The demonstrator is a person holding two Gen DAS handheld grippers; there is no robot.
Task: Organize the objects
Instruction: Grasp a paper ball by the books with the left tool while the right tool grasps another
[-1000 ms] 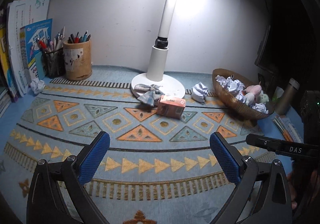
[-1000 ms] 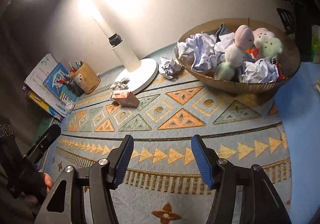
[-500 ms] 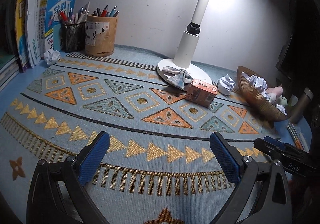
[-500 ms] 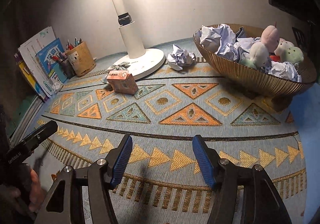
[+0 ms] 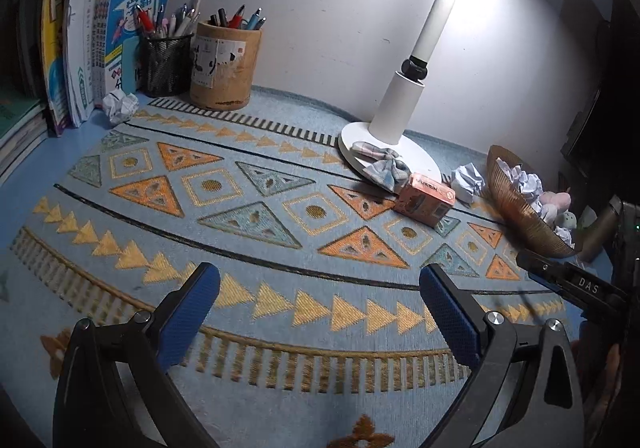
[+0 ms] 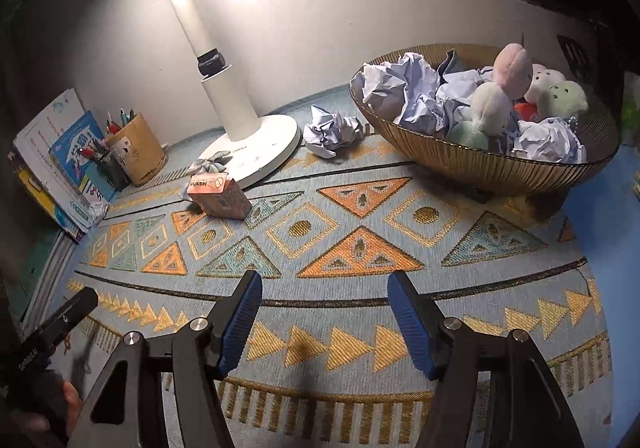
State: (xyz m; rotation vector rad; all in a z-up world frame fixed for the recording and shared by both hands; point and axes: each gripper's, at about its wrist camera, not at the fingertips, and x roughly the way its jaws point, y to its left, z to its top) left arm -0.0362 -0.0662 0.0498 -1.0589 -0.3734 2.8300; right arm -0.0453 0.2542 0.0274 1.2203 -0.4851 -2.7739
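right gripper (image 6: 324, 318) opening, empty; left gripper (image 5: 318, 312) released; orange box (image 5: 425, 198) beside lamp base (image 5: 416, 151).

Black gripper frames (image 5: 320, 312) (image 6: 324, 312), ribbed blue pads on the fingers (image 5: 188, 318), silver screws.

Left gripper (image 5: 320, 312) tilts down over the near edge of the patterned mat (image 5: 248, 207), blue pads spread wide with nothing between them. Right gripper (image 6: 324, 312) tilts down over the mat's near edge too, jaws opening and empty, its pads narrower apart. A hand (image 6: 44, 416) shows at the lower left of the right wrist view, wrapped around the other tool's handle.
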